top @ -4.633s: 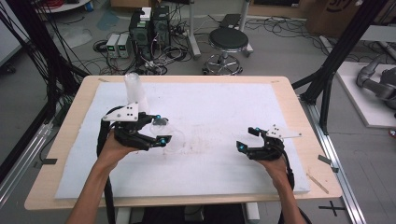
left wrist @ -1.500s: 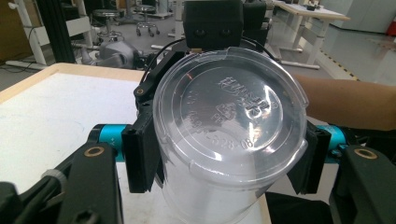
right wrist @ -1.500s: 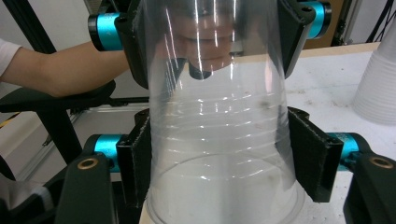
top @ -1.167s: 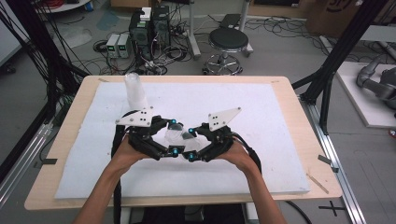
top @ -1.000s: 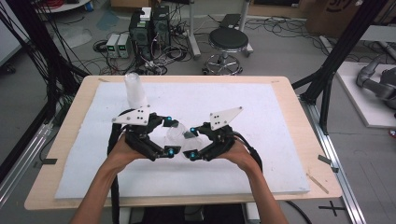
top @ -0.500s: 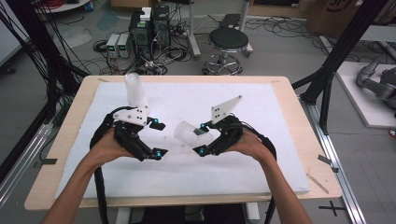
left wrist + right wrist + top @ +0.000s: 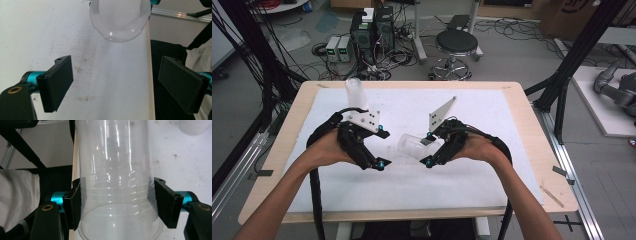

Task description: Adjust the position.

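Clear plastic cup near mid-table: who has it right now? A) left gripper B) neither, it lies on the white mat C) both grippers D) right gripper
D: the right gripper has its jaws pressed on both sides of the clear plastic cup, while the left gripper is open with nothing between its jaws.

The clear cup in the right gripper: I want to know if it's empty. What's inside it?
Nothing shows inside the clear cup: through its wall only the white table cover appears. The right gripper jaws hide small patches of its sides.
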`<state>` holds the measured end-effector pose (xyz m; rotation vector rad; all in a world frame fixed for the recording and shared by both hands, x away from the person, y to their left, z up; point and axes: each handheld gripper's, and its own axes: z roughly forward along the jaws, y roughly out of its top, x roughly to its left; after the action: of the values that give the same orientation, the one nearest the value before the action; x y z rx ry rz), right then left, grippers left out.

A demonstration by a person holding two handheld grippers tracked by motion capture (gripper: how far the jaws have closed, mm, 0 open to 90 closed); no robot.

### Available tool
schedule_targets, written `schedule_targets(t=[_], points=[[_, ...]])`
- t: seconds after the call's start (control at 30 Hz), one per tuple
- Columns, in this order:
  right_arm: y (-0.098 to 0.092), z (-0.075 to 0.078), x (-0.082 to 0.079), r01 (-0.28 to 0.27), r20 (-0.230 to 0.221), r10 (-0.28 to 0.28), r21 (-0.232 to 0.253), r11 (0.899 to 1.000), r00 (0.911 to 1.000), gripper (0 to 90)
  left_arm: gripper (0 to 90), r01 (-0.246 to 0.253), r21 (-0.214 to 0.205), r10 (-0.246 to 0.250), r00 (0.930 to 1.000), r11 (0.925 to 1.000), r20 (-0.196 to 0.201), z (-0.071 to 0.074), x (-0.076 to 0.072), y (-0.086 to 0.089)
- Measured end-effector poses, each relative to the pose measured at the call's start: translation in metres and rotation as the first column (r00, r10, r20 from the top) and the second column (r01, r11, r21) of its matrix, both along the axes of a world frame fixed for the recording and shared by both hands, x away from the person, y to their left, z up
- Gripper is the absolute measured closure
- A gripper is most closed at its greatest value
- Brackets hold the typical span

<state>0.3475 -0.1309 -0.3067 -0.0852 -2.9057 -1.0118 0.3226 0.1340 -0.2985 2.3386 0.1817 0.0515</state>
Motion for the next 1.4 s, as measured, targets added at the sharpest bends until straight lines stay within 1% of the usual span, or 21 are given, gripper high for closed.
schedule_targets(t=[0.07,0.1,0.2,0.23,0.27,0.37,0.43,0.53,0.67,0.73,0.77,0.87,0.93,0.97,1.1,1.13,1.17,1.2,1.27,1.33,1.4], points=[[0.002,0.000,0.000,-0.003,0.001,0.003,-0.025,1.000,1.0000,32.4,12.7,0.002,0.025,-0.002,1.0000,0.9997,-0.002,0.001,0.001,-0.005],[0.003,0.001,0.000,-0.002,0.002,0.002,-0.039,0.999,1.0000,32.3,12.6,0.004,0.030,-0.004,1.0000,0.9996,-0.002,0.002,0.002,-0.007],[0.004,0.002,0.000,-0.003,-0.004,0.003,-0.055,0.998,1.0000,32.3,12.7,0.014,0.046,-0.014,0.9999,0.9989,-0.005,0.003,0.003,-0.018],[0.005,0.002,0.001,-0.007,-0.001,0.007,-0.059,0.998,1.0000,32.2,12.8,0.014,0.046,-0.014,0.9999,0.9989,-0.005,0.003,0.003,-0.018],[0.006,0.002,0.000,-0.005,-0.001,0.005,-0.067,0.998,1.0000,32.3,12.8,0.019,0.048,-0.019,0.9997,0.9987,-0.014,0.002,0.004,-0.024],[0.007,0.003,0.001,-0.008,-0.001,0.008,-0.073,0.997,1.0000,32.3,13.0,0.032,0.057,-0.031,0.9994,0.9978,-0.013,0.002,0.004,-0.032],[0.008,0.002,0.001,-0.012,-0.002,0.012,-0.075,0.997,0.9999,32.3,13.4,0.034,0.053,-0.033,0.9993,0.9980,-0.017,0.002,0.004,-0.036],[0.008,0.002,0.001,-0.016,0.000,0.016,-0.077,0.997,0.9999,32.3,13.6,0.044,0.073,-0.043,0.9988,0.9963,-0.022,0.002,0.007,-0.044],[0.010,0.001,0.000,-0.024,-0.004,0.024,-0.084,0.996,0.9997,32.3,14.3,0.048,0.079,-0.046,0.9986,0.9957,-0.026,0.001,0.008,-0.052],[0.011,0.001,0.000,-0.027,-0.002,0.027,-0.088,0.996,0.9996,32.3,15.7,0.062,0.089,-0.059,0.9977,0.9941,-0.032,0.002,0.009,-0.053],[0.011,0.001,0.000,-0.025,0.000,0.026,-0.089,0.996,0.9997,32.3,16.4,0.060,0.081,-0.057,0.9977,0.9949,-0.036,0.001,0.009,-0.054],[0.011,0.000,0.000,-0.030,-0.002,0.030,-0.092,0.995,0.9995,32.3,17.7,0.053,0.084,-0.049,0.9980,0.9951,-0.041,0.000,0.010,-0.055],[0.011,0.000,0.001,-0.033,0.003,0.033,-0.096,0.995,0.9994,32.3,19.1,0.057,0.098,-0.053,0.9978,0.9936,-0.039,0.000,0.011,-0.055],[0.011,-0.001,0.001,-0.034,0.002,0.034,-0.097,0.995,0.9994,32.3,20.2,0.049,0.092,-0.045,0.9981,0.9946,-0.042,0.000,0.011,-0.055],[0.012,-0.001,0.000,-0.037,-0.001,0.037,-0.104,0.994,0.9993,32.3,23.3,0.059,0.110,-0.054,0.9975,0.9922,-0.045,-0.001,0.012,-0.055],[0.013,-0.001,0.000,-0.036,-0.001,0.036,-0.105,0.994,0.9993,32.3,24.6,0.061,0.112,-0.055,0.9970,0.9919,-0.054,-0.002,0.012,-0.056],[0.013,-0.001,0.000,-0.037,-0.001,0.037,-0.104,0.994,0.9993,32.3,25.6,0.060,0.108,-0.054,0.9971,0.9923,-0.054,-0.003,0.012,-0.056],[0.013,-0.001,0.001,-0.036,0.000,0.037,-0.106,0.994,0.9993,32.3,26.5,0.061,0.115,-0.055,0.9970,0.9915,-0.055,-0.003,0.013,-0.057],[0.012,0.000,0.001,-0.035,-0.003,0.035,-0.105,0.994,0.9994,32.3,27.8,0.057,0.113,-0.051,0.9972,0.9919,-0.054,-0.003,0.014,-0.057],[0.012,0.000,0.002,-0.034,0.000,0.034,-0.103,0.994,0.9994,32.3,31.4,0.053,0.112,-0.047,0.9972,0.9923,-0.059,-0.004,0.015,-0.056],[0.012,-0.001,0.002,-0.033,0.007,0.034,-0.107,0.994,0.9994,32.3,34.6,0.062,0.108,-0.056,0.9964,0.9922,-0.064,-0.004,0.015,-0.056]])
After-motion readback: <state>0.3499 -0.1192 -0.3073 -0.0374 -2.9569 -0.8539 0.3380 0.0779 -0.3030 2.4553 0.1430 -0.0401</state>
